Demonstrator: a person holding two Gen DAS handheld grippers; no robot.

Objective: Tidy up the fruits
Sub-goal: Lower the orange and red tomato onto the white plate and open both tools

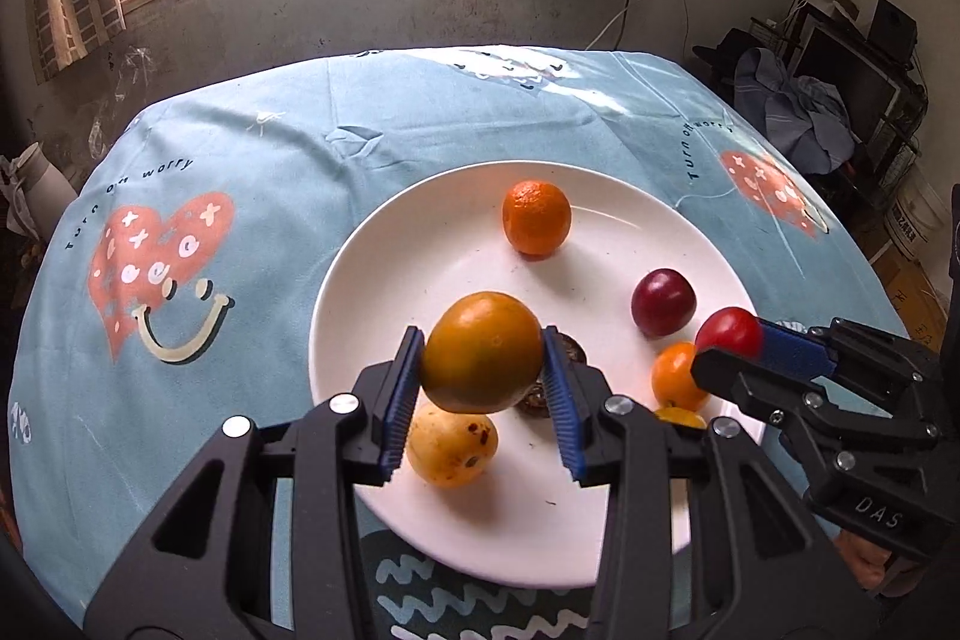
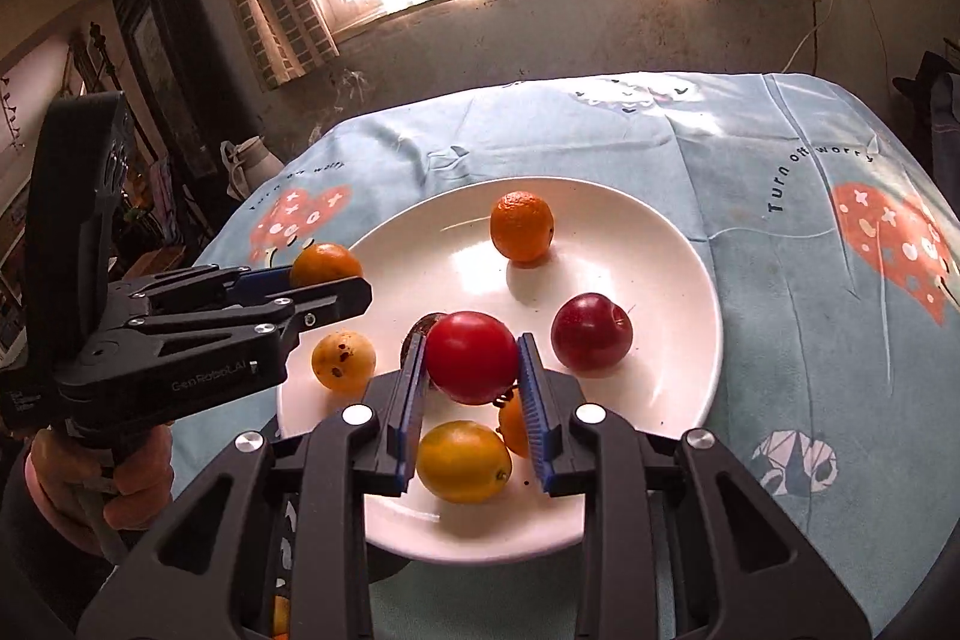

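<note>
Clamped between the blue-padded fingers [image 1: 555, 388] of the left gripper [image 1: 483, 382]: a greenish-orange citrus [image 1: 480, 352], held clear above the near-left part of the white plate [image 1: 420, 232], directly over a spotted yellow fruit [image 1: 451, 442]. Clamped likewise in the right gripper [image 2: 471, 370]: a red tomato [image 2: 471, 357], poised over the plate's near side above a yellow lemon-like fruit [image 2: 462, 462], with a dark red plum [image 2: 591, 332] just to its right. Farther out, 1 orange [image 2: 521, 226] alone on the far side, open plate between; probably the better drop zone, roughly equally reachable by both.
</note>
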